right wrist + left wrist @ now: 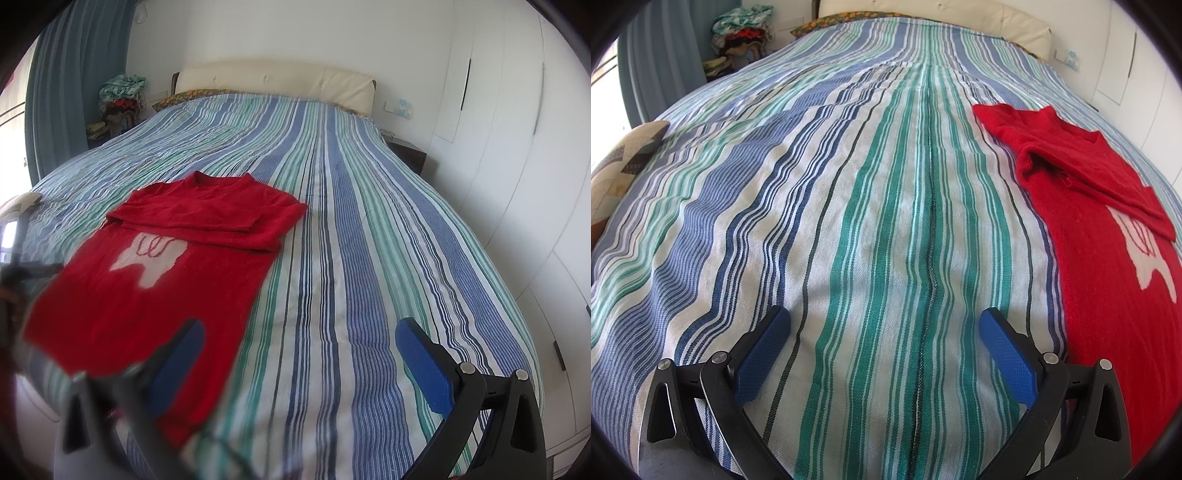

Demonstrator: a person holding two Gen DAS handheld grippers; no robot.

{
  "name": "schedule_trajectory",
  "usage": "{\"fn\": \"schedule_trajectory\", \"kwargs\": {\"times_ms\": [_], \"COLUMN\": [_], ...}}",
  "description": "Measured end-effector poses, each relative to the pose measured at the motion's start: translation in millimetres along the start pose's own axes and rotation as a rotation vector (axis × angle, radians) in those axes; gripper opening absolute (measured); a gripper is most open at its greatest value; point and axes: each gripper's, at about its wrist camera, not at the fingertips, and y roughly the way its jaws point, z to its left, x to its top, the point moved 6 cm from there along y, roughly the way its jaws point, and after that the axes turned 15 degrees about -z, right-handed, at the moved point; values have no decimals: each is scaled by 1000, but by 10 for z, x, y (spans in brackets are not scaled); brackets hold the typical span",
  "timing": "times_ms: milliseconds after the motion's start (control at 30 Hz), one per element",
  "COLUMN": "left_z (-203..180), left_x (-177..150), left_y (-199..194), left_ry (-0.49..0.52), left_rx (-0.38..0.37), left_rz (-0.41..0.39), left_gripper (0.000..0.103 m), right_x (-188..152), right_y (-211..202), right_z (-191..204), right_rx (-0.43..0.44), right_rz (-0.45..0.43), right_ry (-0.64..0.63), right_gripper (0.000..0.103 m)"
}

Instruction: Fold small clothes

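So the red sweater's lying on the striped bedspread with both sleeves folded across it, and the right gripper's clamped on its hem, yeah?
Not quite. The right gripper is open and holds nothing, as the right wrist view shows. The rest stands: the red sweater lies on the striped bedspread with its sleeves folded across it.

My left view cuts off the red sweater [1108,258] at the right edge. In my right view, my right gripper [299,354] shows one finger [173,365] blurred, and the sweater's hem is hidden behind it.
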Motion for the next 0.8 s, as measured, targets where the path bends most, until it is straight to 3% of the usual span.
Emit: {"fn": "schedule_trajectory", "kwargs": {"times_ms": [233, 300, 333, 400, 467, 533, 600, 700, 767, 800], "left_z": [-2, -4, -21, -120, -260, -428, -620, -834, -904, -916], "left_x": [1, 8, 20, 30, -55, -240, -418, -496, -544, -578], "left_y": [-3, -55, -117, -354, -614, -787, -885, -980, -1003, -1007], "left_ry": [2, -1, -16, -83, -109, -92, -53, 37, 34, 22], "left_rx": [1, -8, -38, -181, -318, -402, -458, -496, -531, -543], "left_rz": [10, 64, 103, 152, 197, 259, 317, 330, 372, 394], "left_gripper": [102, 101, 98, 94, 94, 91, 84, 72, 56, 55], "right_x": [1, 11, 26, 62, 49, -79, -259, -527, -676, -749], "right_y": [-6, -12, -22, -50, -90, -118, -86, 67, 200, 263], "right_z": [7, 11, 16, 61, 196, 404, 602, 799, 828, 820], "right_rx": [5, 15, 29, 82, 218, 406, 520, 538, 522, 516], "right_rz": [-1, -3, -2, 17, 87, 225, 354, 446, 490, 520], "right_ry": [2, 6, 8, -9, -29, 13, 69, 129, 208, 259], "right_gripper": [102, 102, 102, 102, 102, 102, 101, 100, 95, 92]}}
